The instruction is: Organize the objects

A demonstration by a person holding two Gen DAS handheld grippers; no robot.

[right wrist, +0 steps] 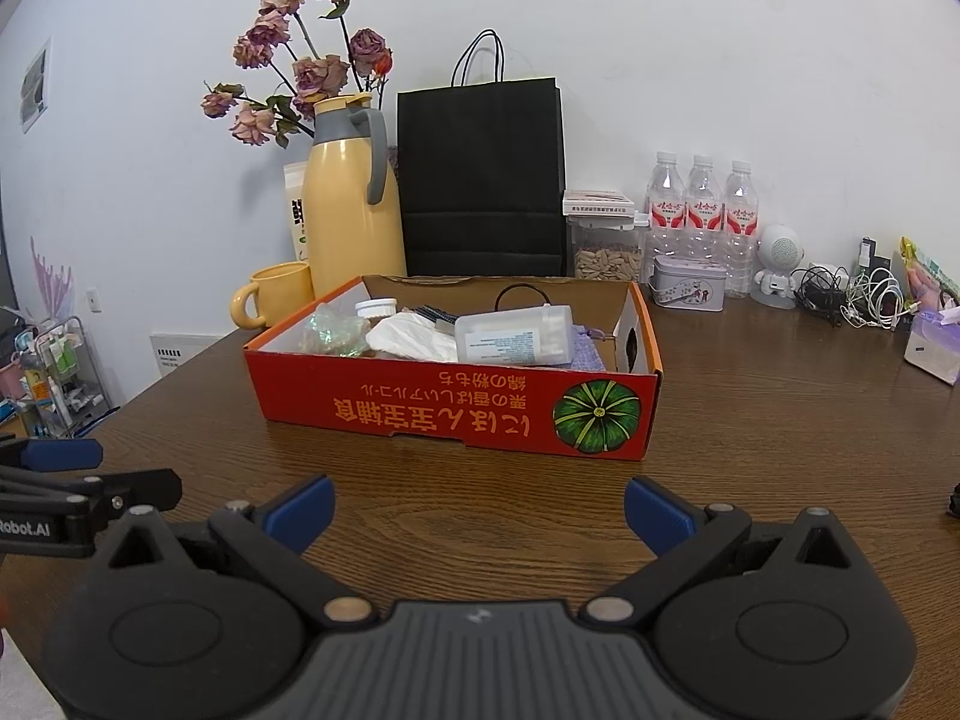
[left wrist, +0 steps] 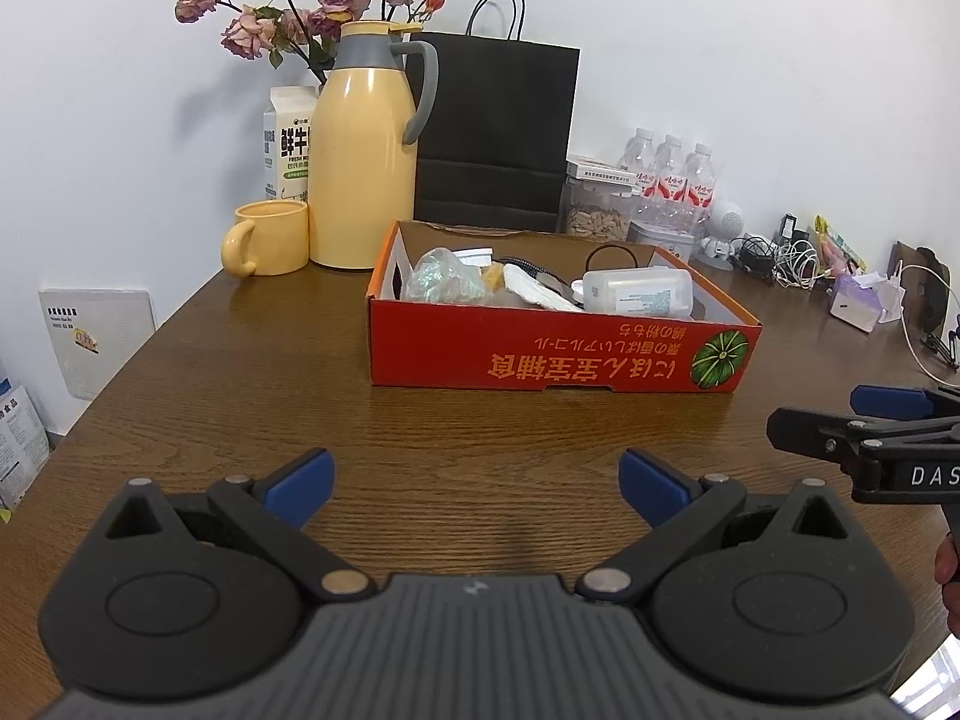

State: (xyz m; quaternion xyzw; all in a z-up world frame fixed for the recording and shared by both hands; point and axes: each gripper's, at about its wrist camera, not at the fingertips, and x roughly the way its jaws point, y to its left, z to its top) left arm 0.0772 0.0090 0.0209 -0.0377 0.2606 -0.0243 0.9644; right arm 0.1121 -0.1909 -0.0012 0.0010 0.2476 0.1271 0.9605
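Observation:
A shallow red cardboard box (left wrist: 558, 354) (right wrist: 456, 405) stands on the brown wooden table (left wrist: 420, 438) (right wrist: 492, 492). Inside lie a clear plastic bottle on its side (left wrist: 637, 294) (right wrist: 513, 335), a crumpled iridescent bag (left wrist: 443, 282) (right wrist: 336, 333), a white wrapper (left wrist: 537, 291) (right wrist: 414, 337) and a black hair tie (left wrist: 612, 255). My left gripper (left wrist: 477, 489) hovers open over bare table in front of the box, holding nothing. My right gripper (right wrist: 479, 510) is open too, empty, just short of the box front. Each gripper shows at the other view's edge: the right gripper (left wrist: 876, 426) and the left gripper (right wrist: 66, 474).
Behind the box stand a yellow thermos jug (left wrist: 363, 150) (right wrist: 354, 192), a yellow mug (left wrist: 267, 239) (right wrist: 276, 294), a milk carton (left wrist: 289, 144), dried roses (right wrist: 312, 60), a black paper bag (left wrist: 495, 132) (right wrist: 480, 180) and water bottles (right wrist: 702, 204). Cables (right wrist: 852, 294) and a tissue box (right wrist: 933, 348) sit at the right.

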